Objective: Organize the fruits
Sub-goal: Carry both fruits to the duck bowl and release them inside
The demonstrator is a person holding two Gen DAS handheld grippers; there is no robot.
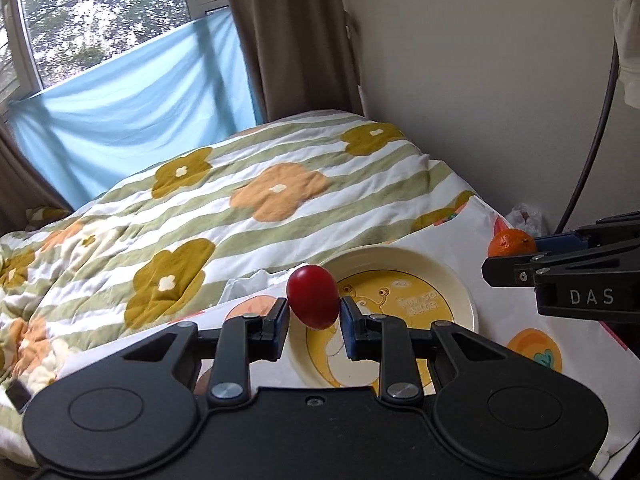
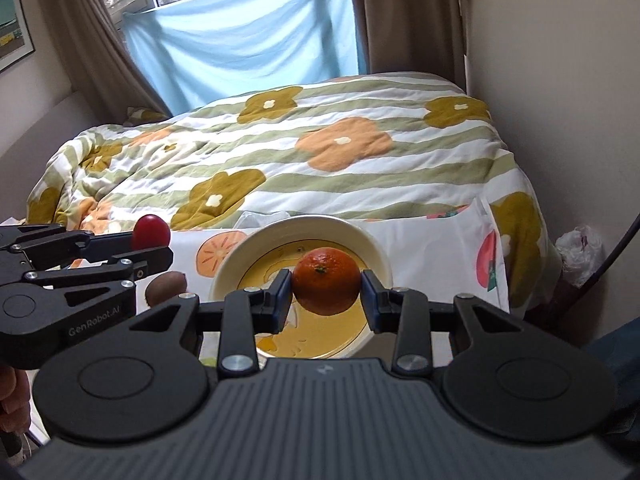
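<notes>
Grippers meet over a bedside plate. Nearest, the right gripper [image 2: 326,294] clenches a round orange mandarin [image 2: 327,281] above the cream plate with a yellow cartoon print [image 2: 224,276], seemingly poised to set it down. At nine o'clock in the right wrist view, the left gripper [image 1: 314,312] grasps a glossy red oval tomato-like fruit [image 1: 313,296] over the plate's left rim. A brown kiwi [image 2: 166,289] lies beside the plate at nine o'clock, on the white fruit-print cloth [image 2: 432,256]. The plate's centre looks open; the table edge falls off at three o'clock. Beyond, at twelve o'clock, lies a green-striped floral quilt [image 2: 280,152].
</notes>
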